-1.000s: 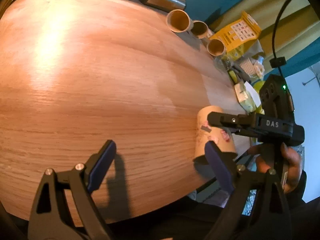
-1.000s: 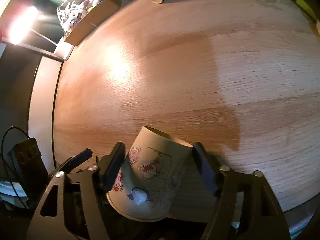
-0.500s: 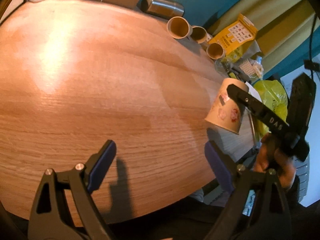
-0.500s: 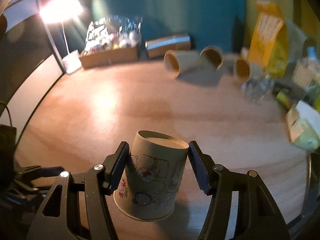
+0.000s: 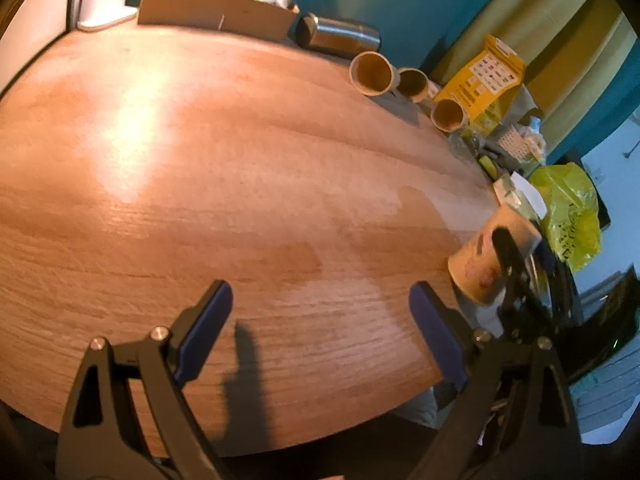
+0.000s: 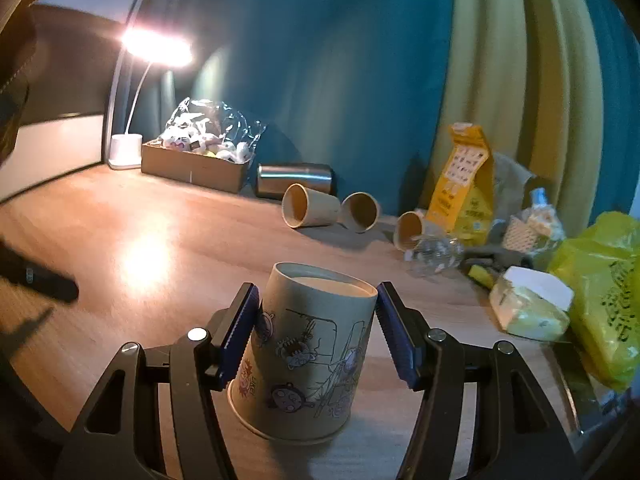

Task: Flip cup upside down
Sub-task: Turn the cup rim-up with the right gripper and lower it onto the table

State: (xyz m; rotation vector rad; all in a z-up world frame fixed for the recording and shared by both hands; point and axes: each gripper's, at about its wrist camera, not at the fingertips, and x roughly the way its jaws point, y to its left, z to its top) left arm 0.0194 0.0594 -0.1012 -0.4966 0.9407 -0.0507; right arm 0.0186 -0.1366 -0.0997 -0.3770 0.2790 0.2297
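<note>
A paper cup (image 6: 304,356) with cartoon drawings is upside down, base up and rim down, slightly tilted, between the blue pads of my right gripper (image 6: 316,336), which is shut on it near the table's front right edge. I cannot tell whether its rim touches the table. In the left wrist view the cup (image 5: 486,258) shows at the right with the right gripper's finger across it. My left gripper (image 5: 320,336) is open and empty over the wooden table (image 5: 200,184), to the left of the cup.
Three plain paper cups (image 6: 308,210) lie on their sides at the back by a steel tumbler (image 6: 294,180). A cardboard box (image 6: 192,166), a lamp base (image 6: 125,152), a yellow bag (image 6: 460,188) and a yellow plastic bag (image 6: 600,288) stand along the back and right.
My right gripper lifted the cup off the table and turned it over, then brought it down with its base up. The left gripper stayed open in place.
</note>
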